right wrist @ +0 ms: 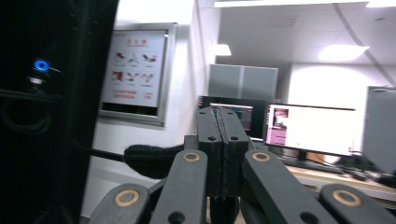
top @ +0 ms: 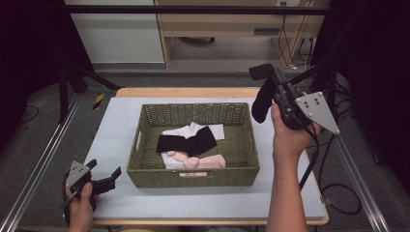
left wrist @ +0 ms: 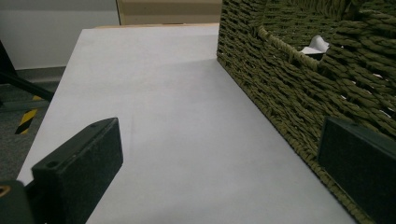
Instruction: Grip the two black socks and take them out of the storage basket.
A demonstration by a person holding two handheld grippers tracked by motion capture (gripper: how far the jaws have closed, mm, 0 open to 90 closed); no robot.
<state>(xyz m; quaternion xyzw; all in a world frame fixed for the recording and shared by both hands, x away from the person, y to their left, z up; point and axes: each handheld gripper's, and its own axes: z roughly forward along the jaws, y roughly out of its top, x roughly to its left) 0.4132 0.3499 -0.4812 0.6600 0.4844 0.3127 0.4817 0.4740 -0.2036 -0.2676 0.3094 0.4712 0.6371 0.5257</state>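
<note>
The right gripper [top: 263, 92] is lifted high above the table's right edge, and its jaws are squeezed tight on a black sock [top: 261, 104]. The sock is small, dark and fuzzy, and it hangs down limp from the jaws. It looks soft and light, so it will likely flop and bend. A good place to pinch it is near one end, where the cloth bunches. The left gripper [top: 104, 176] rests low at the table's front left corner with its jaws spread apart and holding nothing, just beside the green woven basket [top: 193, 176].
</note>
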